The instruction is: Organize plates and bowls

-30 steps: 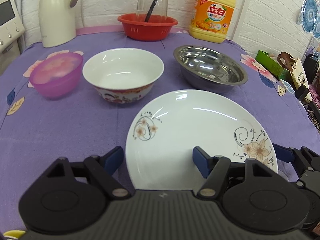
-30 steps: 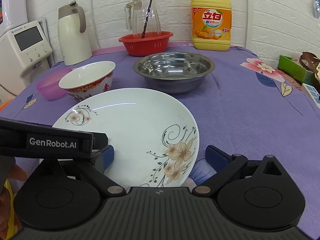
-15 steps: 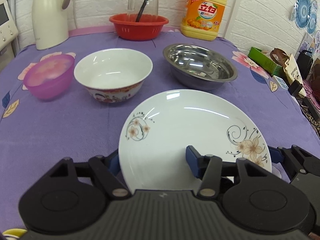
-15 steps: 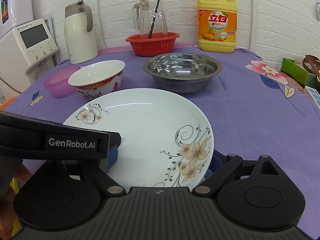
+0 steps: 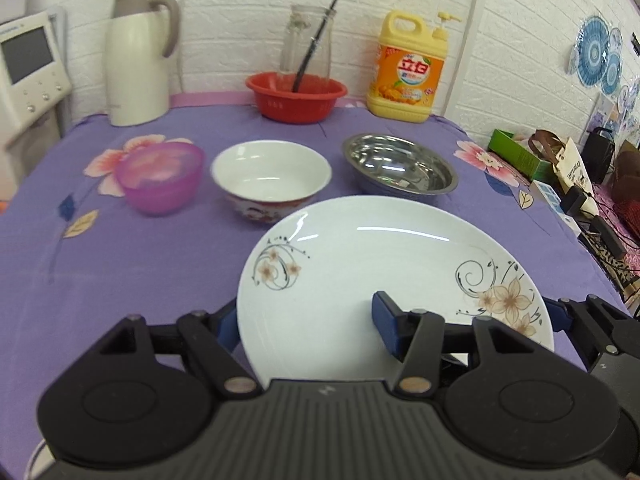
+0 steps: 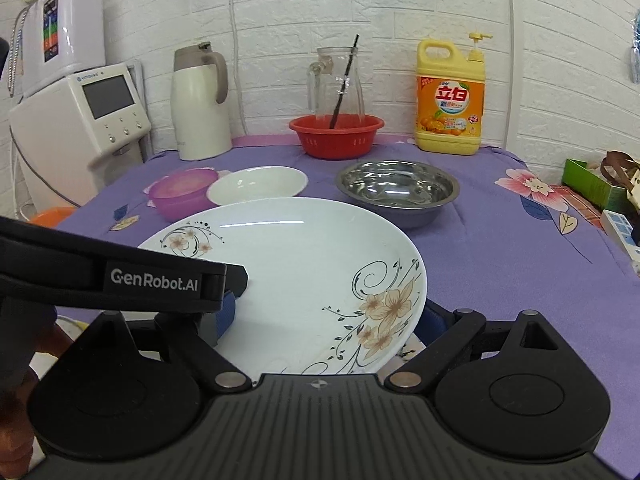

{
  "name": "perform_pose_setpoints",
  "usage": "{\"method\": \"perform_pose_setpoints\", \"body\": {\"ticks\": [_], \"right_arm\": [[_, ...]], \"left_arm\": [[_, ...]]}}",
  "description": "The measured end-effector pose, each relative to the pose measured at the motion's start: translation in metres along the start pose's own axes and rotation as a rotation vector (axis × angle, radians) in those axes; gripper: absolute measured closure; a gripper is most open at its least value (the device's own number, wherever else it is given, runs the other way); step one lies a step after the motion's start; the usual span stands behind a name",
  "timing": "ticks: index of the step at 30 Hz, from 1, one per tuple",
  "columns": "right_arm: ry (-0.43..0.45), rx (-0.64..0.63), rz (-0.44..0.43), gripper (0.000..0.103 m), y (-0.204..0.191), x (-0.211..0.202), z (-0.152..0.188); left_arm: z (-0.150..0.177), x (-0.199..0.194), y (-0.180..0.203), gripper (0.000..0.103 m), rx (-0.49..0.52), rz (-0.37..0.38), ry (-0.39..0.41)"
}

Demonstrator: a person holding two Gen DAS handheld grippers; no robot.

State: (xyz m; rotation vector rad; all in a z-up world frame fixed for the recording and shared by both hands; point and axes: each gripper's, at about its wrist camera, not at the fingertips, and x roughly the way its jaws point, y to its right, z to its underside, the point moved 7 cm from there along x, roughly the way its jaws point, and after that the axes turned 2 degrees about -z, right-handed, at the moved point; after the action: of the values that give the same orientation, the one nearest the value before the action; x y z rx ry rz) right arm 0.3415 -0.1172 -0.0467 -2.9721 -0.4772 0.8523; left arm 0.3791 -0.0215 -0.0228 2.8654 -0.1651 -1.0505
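A white floral plate [image 5: 384, 276] [image 6: 304, 268] is lifted above the purple tablecloth, held at its near rim. My left gripper [image 5: 306, 326] is shut on its near-left rim, one finger under and one on top. My right gripper [image 6: 328, 320] is shut on its near-right rim; it also shows in the left wrist view [image 5: 592, 320]. Behind the plate stand a white ceramic bowl [image 5: 271, 178] [image 6: 258, 189], a steel bowl [image 5: 400, 168] [image 6: 396, 190] and a purple plastic bowl [image 5: 162, 178] [image 6: 182, 192].
At the back stand a cream thermos jug [image 5: 136, 68], a red basket [image 5: 296, 96] holding a glass pitcher, and a yellow detergent bottle [image 5: 410, 70]. A white appliance [image 6: 84, 120] stands at the left. Boxes and bags [image 5: 560, 168] lie off the table's right edge.
Both grippers have risen with the plate, lifting it off the cloth. The bowls now look lower and farther away in both views.
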Motion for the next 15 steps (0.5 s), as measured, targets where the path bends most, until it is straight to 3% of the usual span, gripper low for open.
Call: {"method": "perform_pose_setpoints", "body": {"ticks": [8,15], "right_arm": [[0.024,-0.039,-0.123,0.000,-0.080,-0.039,0.013],[-0.020,-0.107,-0.206,0.000,-0.133,-0.053,0.033]], "left_arm": [[0.032,-0.077,-0.060,0.050,-0.049,-0.115,0.070],[0.076,-0.116,-0.107,0.049,-0.131,-0.160,0.054]]}}
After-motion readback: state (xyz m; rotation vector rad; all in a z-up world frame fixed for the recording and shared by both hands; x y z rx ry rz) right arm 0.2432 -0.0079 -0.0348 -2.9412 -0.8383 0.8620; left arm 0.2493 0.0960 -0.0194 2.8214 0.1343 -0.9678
